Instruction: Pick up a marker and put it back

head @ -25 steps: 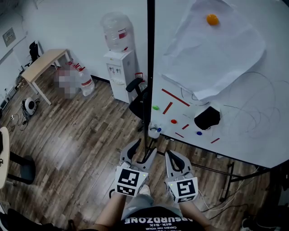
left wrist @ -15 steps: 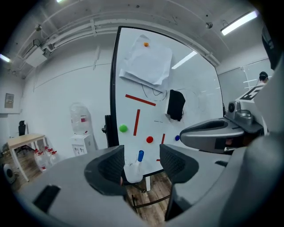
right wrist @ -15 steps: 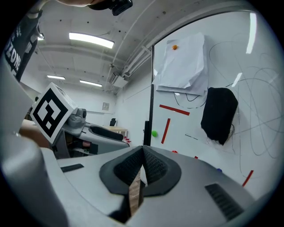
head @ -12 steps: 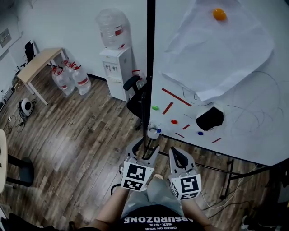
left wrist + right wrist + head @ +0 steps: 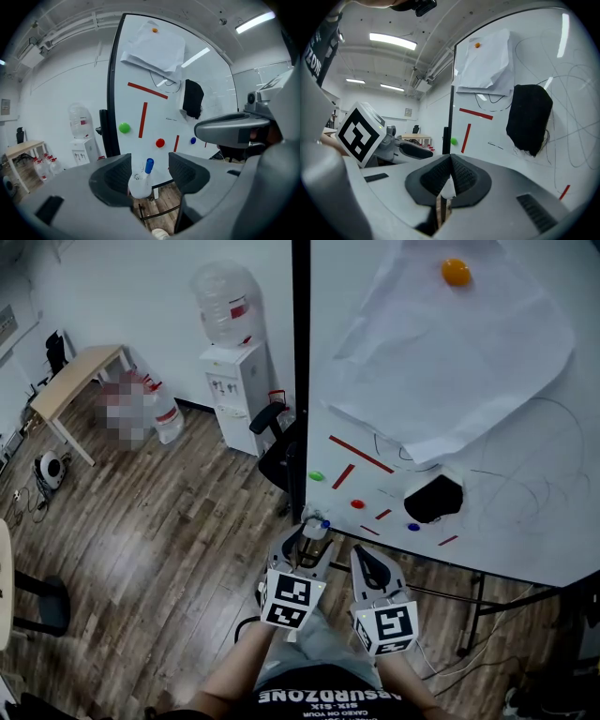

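Head view: a whiteboard (image 5: 525,521) fills the right side, above a wood floor (image 5: 159,540). At the board's lower left corner hangs a small pale cup (image 5: 313,530) holding one marker (image 5: 324,523), blue cap up. The left claw (image 5: 302,547) sits just below the cup with its jaws spread and nothing in them. The right claw (image 5: 373,564) is beside it, under the board's lower edge. On the board, a sheet of paper (image 5: 450,362) is pinned by an orange magnet (image 5: 456,271), and a black eraser (image 5: 433,498) lies near the lower edge. A water dispenser (image 5: 236,381) stands left of the board's edge.

Left claw view: the jaws are released, wide apart, and frame the cup (image 5: 139,183) without touching it. The marker (image 5: 149,166) leans in the cup with its cap tilted right, which the head view barely resolves. The side of the right claw (image 5: 234,131) shows at the right.

Right claw view: the jaws are clenched, pads meeting. A pale sliver shows under them, perhaps only the board behind. Neither cup nor marker appears here. The eraser (image 5: 528,119) looks large, and the left claw's marker cube (image 5: 361,133) shows at the left.
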